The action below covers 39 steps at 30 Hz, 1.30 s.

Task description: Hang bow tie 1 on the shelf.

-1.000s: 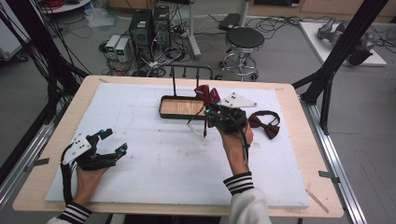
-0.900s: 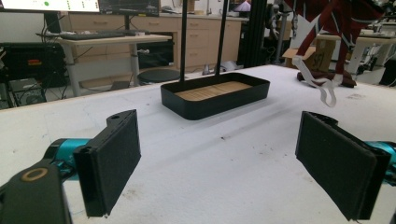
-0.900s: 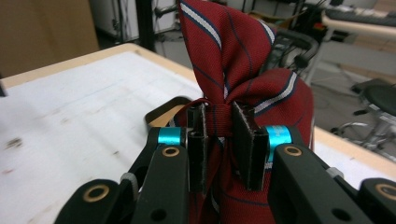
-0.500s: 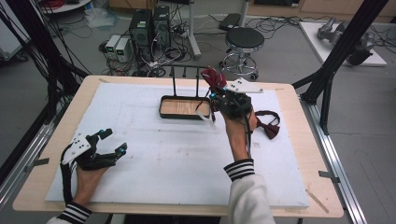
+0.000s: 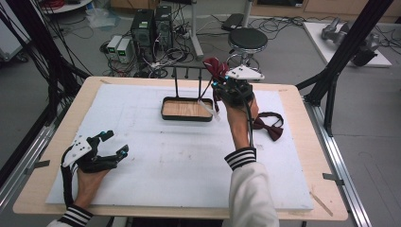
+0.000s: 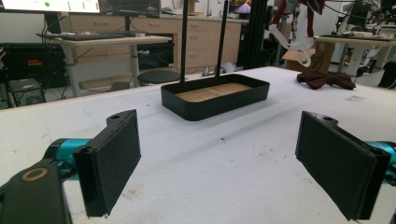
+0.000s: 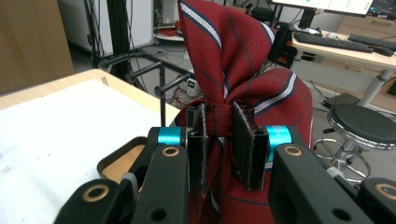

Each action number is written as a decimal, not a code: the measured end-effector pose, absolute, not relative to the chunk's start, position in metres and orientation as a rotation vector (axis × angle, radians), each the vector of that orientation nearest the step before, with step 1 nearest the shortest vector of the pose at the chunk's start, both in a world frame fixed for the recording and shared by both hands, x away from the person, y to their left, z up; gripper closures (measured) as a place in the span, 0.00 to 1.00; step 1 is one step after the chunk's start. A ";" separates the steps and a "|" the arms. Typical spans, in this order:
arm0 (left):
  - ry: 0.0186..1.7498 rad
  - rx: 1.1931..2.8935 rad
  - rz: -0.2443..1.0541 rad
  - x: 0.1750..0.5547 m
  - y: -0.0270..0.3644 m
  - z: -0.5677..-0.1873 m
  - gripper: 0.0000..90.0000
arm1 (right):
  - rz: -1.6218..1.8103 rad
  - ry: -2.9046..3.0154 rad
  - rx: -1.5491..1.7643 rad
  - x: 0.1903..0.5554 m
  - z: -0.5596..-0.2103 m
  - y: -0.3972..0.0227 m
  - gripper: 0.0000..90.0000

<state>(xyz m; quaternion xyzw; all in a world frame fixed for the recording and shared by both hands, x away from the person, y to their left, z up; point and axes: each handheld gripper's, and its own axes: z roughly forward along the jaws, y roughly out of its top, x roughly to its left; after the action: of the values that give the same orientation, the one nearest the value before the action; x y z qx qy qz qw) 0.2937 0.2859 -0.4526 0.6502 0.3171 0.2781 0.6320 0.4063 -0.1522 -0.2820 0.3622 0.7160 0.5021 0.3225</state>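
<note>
My right gripper (image 7: pixel 218 142) is shut on the knot of a dark red striped bow tie (image 7: pixel 224 60), held upright with its wings rising above the jaws. In the high view that gripper (image 5: pixel 222 80) holds the striped bow tie (image 5: pixel 215 68) in the air beside the right post of a black stand (image 5: pixel 187 109), whose tray has a wooden floor. A white tag (image 5: pixel 208 106) dangles from the tie over the tray's right end. My left gripper (image 5: pixel 111 146) rests open on the white mat at the near left, with nothing between its pads (image 6: pixel 112 161).
A second dark red bow tie (image 5: pixel 267 126) lies flat on the mat right of my right forearm. The stand's two thin posts (image 6: pixel 184 42) rise from the tray (image 6: pixel 215 98). A stool (image 5: pixel 248 40) and computers stand beyond the table's far edge.
My right gripper has carried the striped bow tie up and away from me, from over the tray's right end toward the stand's right post. The left gripper has stayed still.
</note>
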 end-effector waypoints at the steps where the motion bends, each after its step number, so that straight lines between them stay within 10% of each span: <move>1: 0.726 1.488 0.636 0.294 0.286 -0.453 0.16 | 1.316 1.878 0.950 0.408 -0.281 -0.152 0.85; 39: 0.725 1.487 0.636 0.294 0.286 -0.453 0.16 | 1.192 1.895 1.117 0.483 -0.305 -0.170 0.85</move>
<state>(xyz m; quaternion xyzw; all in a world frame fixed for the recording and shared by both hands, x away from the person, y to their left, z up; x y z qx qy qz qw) 0.2939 0.2860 -0.4527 0.6499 0.3170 0.2779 0.6324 0.4833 -0.1696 -0.3053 0.4238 0.7189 0.4525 0.3145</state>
